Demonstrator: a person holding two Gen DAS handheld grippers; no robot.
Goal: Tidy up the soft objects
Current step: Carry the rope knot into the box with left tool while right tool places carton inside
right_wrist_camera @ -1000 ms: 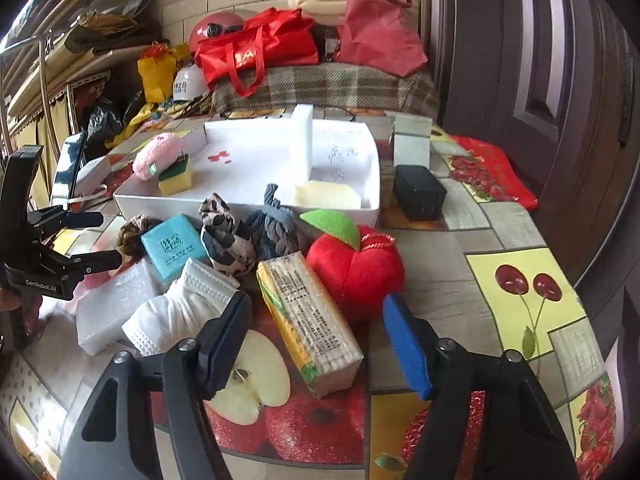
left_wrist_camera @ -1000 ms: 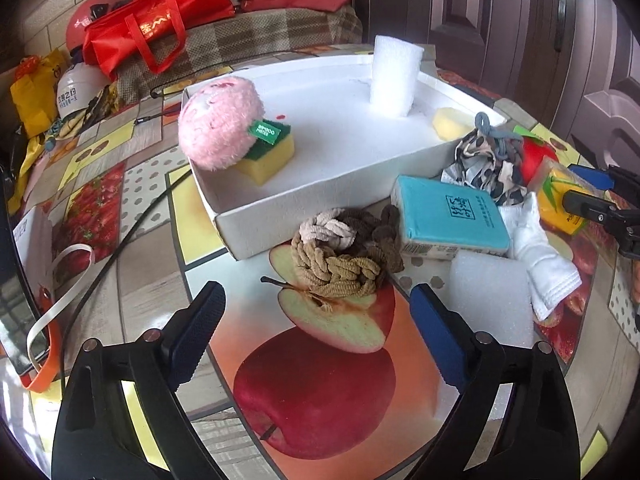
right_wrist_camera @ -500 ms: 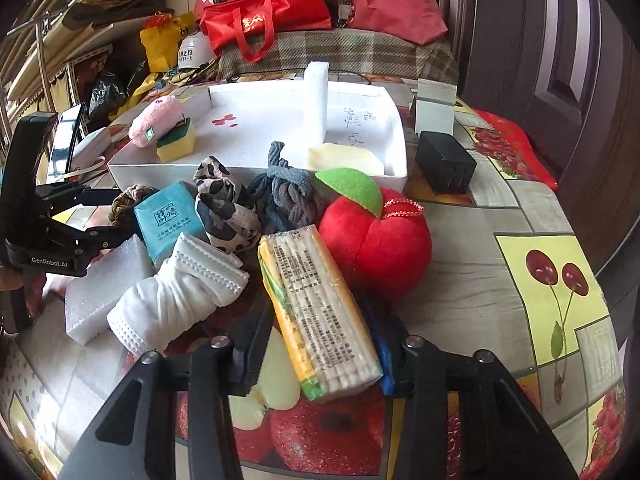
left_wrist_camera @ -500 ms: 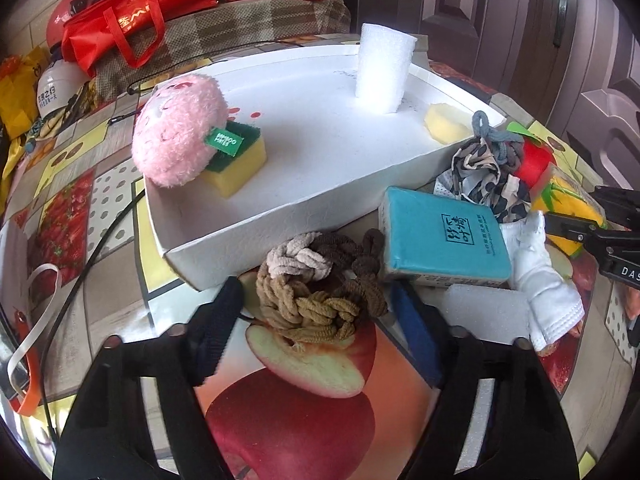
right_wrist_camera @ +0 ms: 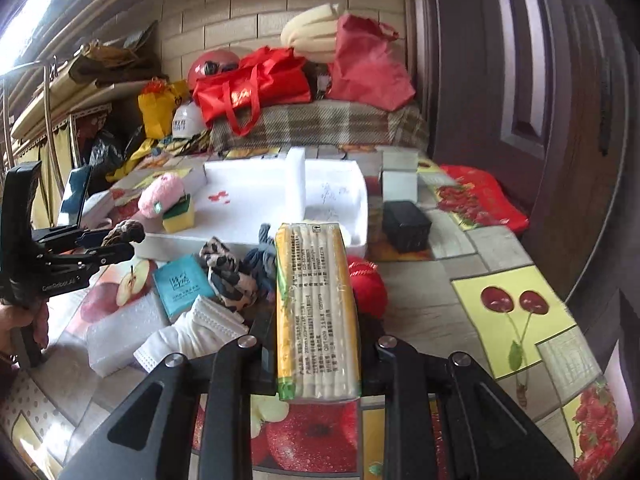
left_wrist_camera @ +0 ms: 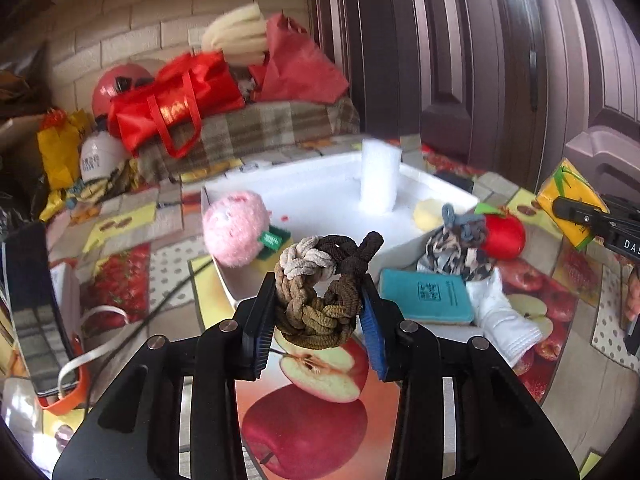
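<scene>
Fruit-print counter (left_wrist_camera: 568,376) under a brick wall, seen from the left wrist: left hand-held gripper (left_wrist_camera: 320,312) pinching the knotted rope bundle (left_wrist_camera: 320,292) clear of the surface; white foam tray (left_wrist_camera: 320,196) straight ahead and just beyond, near wall facing the fingers, so likely a short forward carry. From the right wrist: right hand-held gripper (right_wrist_camera: 316,344) clamped on the yellow tissue pack (right_wrist_camera: 316,308), long axis pointing along the fingers toward the tray (right_wrist_camera: 256,196); left tool visibly nearer its front-left corner.

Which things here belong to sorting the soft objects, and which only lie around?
Job:
- braided rope knot in left gripper
- tissue pack in right gripper
- white foam tray
- pink plush
- red plush apple

Lying about:
- red bag
- black box
- white helmet
</scene>
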